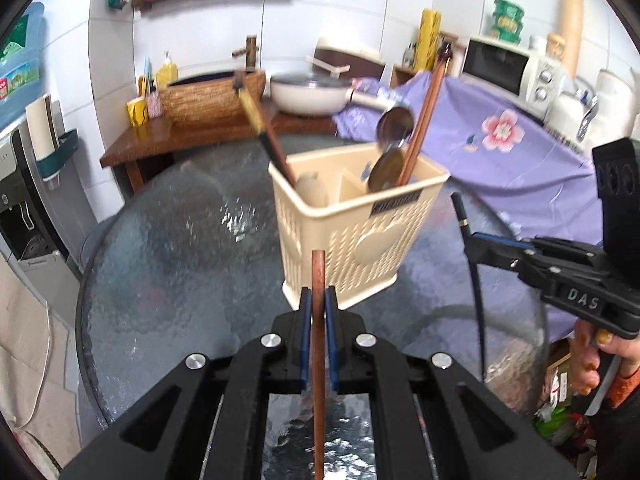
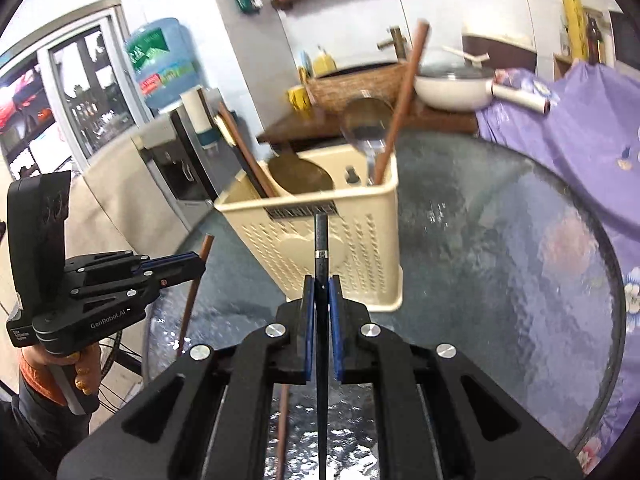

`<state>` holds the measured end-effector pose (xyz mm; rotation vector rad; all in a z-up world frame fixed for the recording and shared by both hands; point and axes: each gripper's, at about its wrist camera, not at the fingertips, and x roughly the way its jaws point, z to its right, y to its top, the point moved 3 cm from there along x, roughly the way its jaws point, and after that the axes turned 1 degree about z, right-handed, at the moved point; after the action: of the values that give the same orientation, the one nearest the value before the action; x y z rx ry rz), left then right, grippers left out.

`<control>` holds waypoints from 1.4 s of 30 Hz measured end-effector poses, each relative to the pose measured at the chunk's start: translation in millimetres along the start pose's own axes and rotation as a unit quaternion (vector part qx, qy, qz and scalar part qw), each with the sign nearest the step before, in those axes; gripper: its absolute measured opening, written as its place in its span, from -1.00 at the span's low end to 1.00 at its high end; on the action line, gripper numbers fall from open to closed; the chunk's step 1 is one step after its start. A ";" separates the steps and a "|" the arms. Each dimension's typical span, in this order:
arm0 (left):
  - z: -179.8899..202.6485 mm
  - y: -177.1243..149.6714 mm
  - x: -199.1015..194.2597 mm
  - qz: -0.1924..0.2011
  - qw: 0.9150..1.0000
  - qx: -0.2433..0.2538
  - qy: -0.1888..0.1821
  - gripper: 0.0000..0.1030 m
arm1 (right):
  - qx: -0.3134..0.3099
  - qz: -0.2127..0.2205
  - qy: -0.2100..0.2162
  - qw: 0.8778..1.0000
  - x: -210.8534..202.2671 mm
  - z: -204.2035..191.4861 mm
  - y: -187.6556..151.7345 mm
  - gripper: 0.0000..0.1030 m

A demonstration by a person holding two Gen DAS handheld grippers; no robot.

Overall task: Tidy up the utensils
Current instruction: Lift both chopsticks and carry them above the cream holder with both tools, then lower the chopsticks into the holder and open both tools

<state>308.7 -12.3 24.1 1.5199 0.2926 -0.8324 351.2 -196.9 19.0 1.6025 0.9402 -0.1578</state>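
Glass table (image 1: pixel 168 240): round, textured top; serves as the work surface and carries the holder.

Utensil holder (image 1: pixel 360 236): cream perforated plastic caddy with inner dividers, upright on the table near its middle, placed within reach of both grippers. It already holds two spoons (image 1: pixel 394 124), a brown chopstick (image 1: pixel 424 120) leaning out to one side, and a dark-handled utensil (image 1: pixel 264 128) leaning the other way, sorted by compartment as far as can be told.

Left gripper (image 1: pixel 319 304): jaws closed on a brown chopstick (image 1: pixel 318 344), held upright just short of the holder, probably so it can drop in end-first.

Right gripper (image 2: pixel 321 292): jaws closed on a black chopstick (image 2: pixel 321 240) with a metal band, likewise upright and pointed at the holder's near wall.

Judgement: both held sticks await insertion; neither is yet above the rim.
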 end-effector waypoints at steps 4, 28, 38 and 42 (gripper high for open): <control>2.9 5.4 -19.5 0.026 1.000 0.001 -0.010 -0.86 | -0.009 0.023 0.010 1.000 -18.6 -11.1 6.2 -0.85; 3.9 19.3 -81.8 0.098 0.995 -0.001 -0.036 -0.87 | -0.069 0.075 0.024 0.995 -69.3 -52.9 24.2 -0.85; 17.8 49.6 -104.1 0.124 0.991 0.022 -0.045 -0.87 | -0.088 0.066 0.013 0.994 -73.5 -63.0 50.5 -0.85; 26.1 70.2 -112.2 0.127 0.990 0.035 -0.054 -0.87 | -0.080 0.065 0.015 0.995 -80.3 -61.6 68.7 -0.85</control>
<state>266.3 -14.5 152.2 1.5332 -0.0117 -0.7252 318.0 -178.5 135.3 1.5152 0.8475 0.0320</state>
